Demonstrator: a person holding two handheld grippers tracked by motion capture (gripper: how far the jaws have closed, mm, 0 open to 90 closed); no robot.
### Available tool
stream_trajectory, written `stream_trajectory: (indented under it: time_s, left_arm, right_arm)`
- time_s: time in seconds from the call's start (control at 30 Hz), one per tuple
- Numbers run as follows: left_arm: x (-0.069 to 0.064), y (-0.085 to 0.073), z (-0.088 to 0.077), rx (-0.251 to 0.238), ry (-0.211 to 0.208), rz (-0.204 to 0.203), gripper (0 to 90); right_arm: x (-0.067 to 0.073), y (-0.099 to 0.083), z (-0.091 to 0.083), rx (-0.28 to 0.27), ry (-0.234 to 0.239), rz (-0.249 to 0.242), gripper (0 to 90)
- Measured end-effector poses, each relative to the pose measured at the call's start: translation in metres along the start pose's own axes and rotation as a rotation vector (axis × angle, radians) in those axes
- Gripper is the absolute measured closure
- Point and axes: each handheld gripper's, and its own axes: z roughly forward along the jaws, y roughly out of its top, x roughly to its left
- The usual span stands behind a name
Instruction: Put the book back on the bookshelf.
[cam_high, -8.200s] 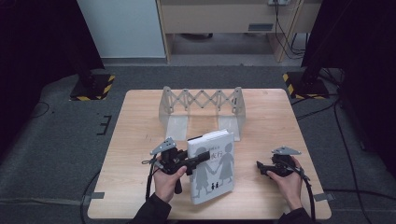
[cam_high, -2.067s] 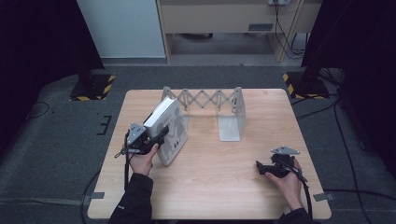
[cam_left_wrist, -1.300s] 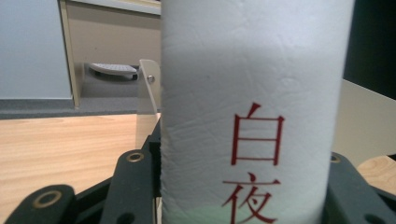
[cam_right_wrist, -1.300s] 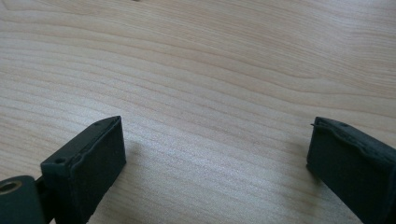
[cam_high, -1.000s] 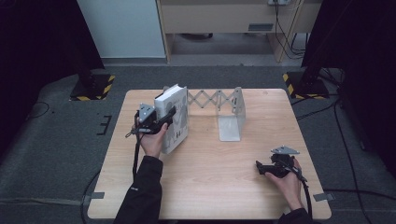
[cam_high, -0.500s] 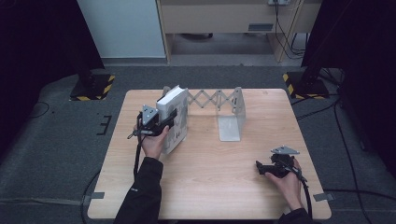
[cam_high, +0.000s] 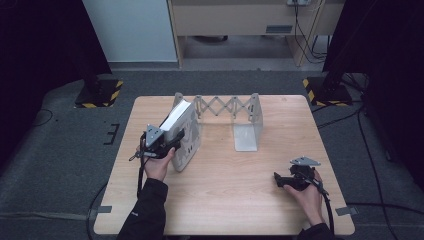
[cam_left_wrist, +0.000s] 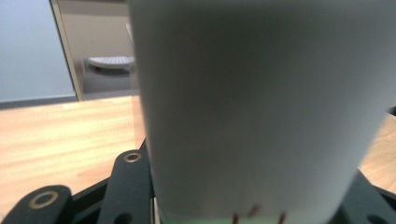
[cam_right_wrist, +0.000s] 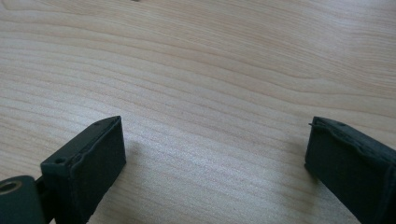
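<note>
Near table's (cam_high: 220, 210) far-left corner, against accordion book rack's (cam_high: 226, 106) left end: book (cam_high: 186, 131) upright, clamped by left gripper (cam_high: 167, 143). Stiff, probably heavy, glossy; best gripped mid-cover. Right gripper (cam_high: 280, 181) spread wide, empty.

Your left gripper (cam_left_wrist: 243, 212) was clamped on a pale grey book (cam_left_wrist: 252, 107), which stood upright and blurred right in front of the camera, between the black fingers (cam_left_wrist: 128, 186). Small dark marks showed on the book at its lower edge. To the left lay the wooden counter (cam_left_wrist: 60, 135). Beyond it were a light blue panel (cam_left_wrist: 28, 46) and a beige cabinet (cam_left_wrist: 93, 42).
</note>
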Motion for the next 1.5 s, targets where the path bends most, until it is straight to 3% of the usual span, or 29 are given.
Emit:
stream_trajectory:
  time_s: [0.07,0.27,0.5,1.03,1.17,1.4,1.5]
  left_arm:
    - [0.001,-0.002,-0.001,0.009,-0.001,0.001,51.1]
    - [-0.005,-0.007,-0.002,-0.029,0.015,0.01,51.2]
    - [-0.01,-0.01,0.001,-0.06,0.061,0.059,51.1]
    - [-0.008,-0.003,0.021,-0.061,0.095,0.044,50.7]
    - [-0.006,-0.005,0.019,-0.063,0.077,0.048,49.5]
    - [-0.003,-0.016,0.014,-0.055,0.011,-0.008,41.5]
    - [-0.004,-0.019,0.009,-0.027,0.001,0.015,41.3]
  right_arm:
    - [0.0,0.0,0.0,0.0,0.0,0.001,5.3]
    - [0.0,0.0,0.0,0.0,0.001,0.0,5.3]
    - [0.0,0.0,0.0,0.003,0.004,-0.001,5.1]
    - [0.0,0.001,0.001,0.0,0.007,0.001,4.8]
    - [0.0,0.001,0.001,0.001,0.007,-0.001,4.8]
    - [0.0,0.001,0.001,0.001,0.007,0.001,4.8]
    - [0.0,0.001,0.001,0.002,0.007,0.001,4.8]
